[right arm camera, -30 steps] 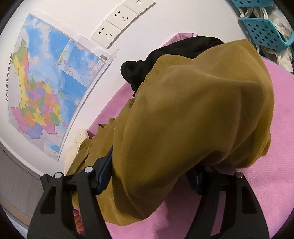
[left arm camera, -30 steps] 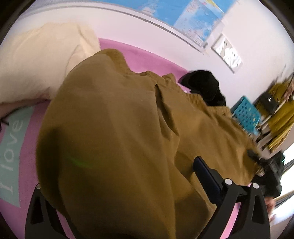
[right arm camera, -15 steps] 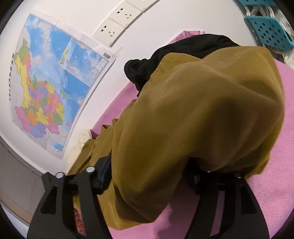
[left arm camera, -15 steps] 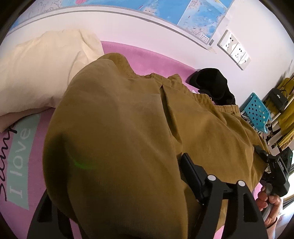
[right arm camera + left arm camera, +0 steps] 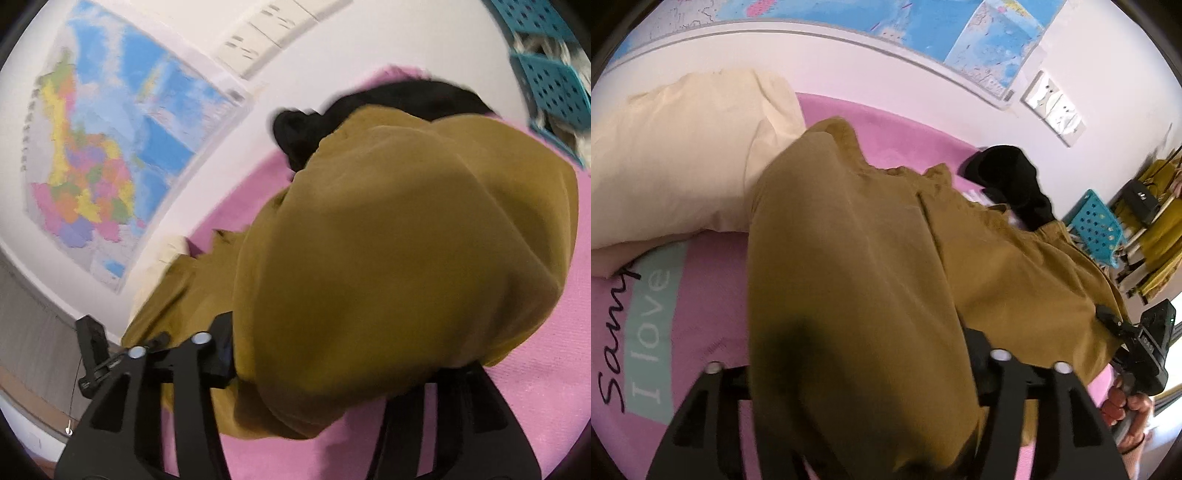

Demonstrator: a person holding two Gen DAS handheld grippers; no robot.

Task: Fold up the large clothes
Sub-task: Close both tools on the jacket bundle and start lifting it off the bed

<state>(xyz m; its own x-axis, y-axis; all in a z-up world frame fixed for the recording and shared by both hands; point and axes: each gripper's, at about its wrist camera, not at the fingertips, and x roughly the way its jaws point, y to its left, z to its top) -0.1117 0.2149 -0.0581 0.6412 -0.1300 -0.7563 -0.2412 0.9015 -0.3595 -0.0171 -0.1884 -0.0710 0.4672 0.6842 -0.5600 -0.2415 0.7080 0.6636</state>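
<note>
Both claws are closing on the big brown garment (image 5: pixel 849 280) — the left gripper (image 5: pixel 857 373) at the bottom of its frame, the right gripper (image 5: pixel 332 354) low in its own. Thick brown cloth bulges between each pair of jaws. It lies across the pink bed cover (image 5: pixel 713 295), beside a cream pillow (image 5: pixel 683 155) at upper left.

Two wrist fisheyes, both angled down and very close over a bulky mustard-brown fabric garment (image 5: pixel 849 288) on pink bedding (image 5: pixel 546 362); shared: garment (image 5: pixel 406 258), black cloth (image 5: pixel 1008 177), wall map (image 5: pixel 110 155).
</note>
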